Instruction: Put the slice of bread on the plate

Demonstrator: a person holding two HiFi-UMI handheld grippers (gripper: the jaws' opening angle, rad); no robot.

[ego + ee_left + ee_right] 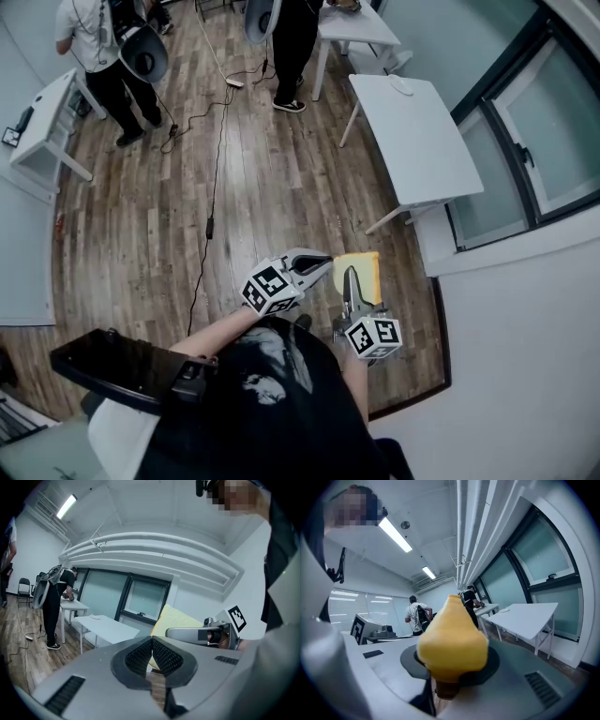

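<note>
Wood floor [253, 187] below the left tongs [326, 263] and right tongs [350, 277]; white table [417, 141] ahead of them, beside a dark-framed window [525, 150]; white wall [525, 309] just right; second table [37, 127] far left; cable [210, 225] ahead; a person [103, 56] far ahead, left; another [292, 47] by a third table [356, 23]; strip light [396, 534] overhead.

A lab-like workroom: white tables [417, 141], cables [217, 159] trailing across the wooden floor [281, 187].
</note>
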